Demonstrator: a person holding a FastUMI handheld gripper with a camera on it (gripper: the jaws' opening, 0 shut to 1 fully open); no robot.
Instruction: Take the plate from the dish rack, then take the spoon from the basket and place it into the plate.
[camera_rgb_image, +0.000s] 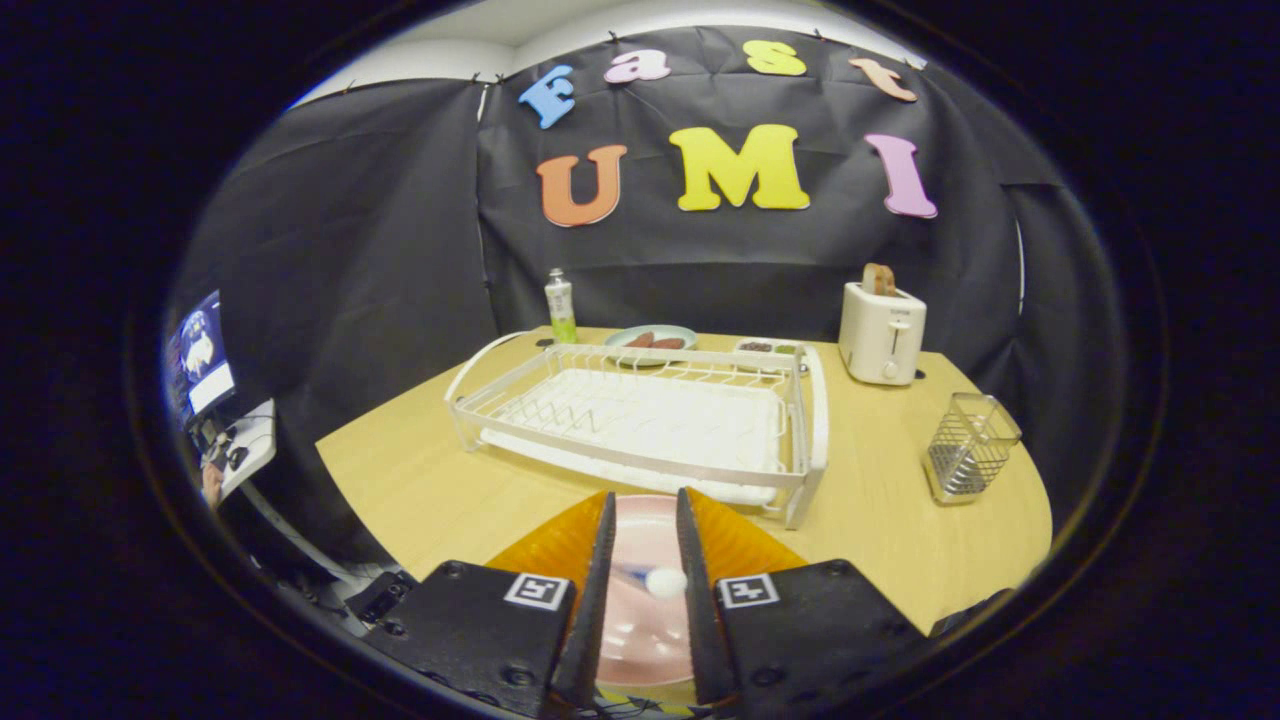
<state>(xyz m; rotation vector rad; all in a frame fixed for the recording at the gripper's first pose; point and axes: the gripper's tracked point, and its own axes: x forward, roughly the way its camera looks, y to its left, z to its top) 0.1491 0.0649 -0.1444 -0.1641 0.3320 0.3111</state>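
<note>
Wooden table (420, 480) fills the booth, with an empty rack (640, 420) beyond the fingers and a basket (968, 445) far right. Gripper (643, 520) hovers narrowly parted, holding nothing, over a pink plate (645, 630). Spoon (660, 581) lies crosswise between the fingers, on the plate.

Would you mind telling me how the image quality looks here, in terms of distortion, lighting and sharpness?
In the gripper view, fisheye bending curves the table edges and the dish rack; lighting is even and soft, without harsh glare; the gripper fingers are open, and the spoon on the pink plate between them looks slightly blurred.
</note>
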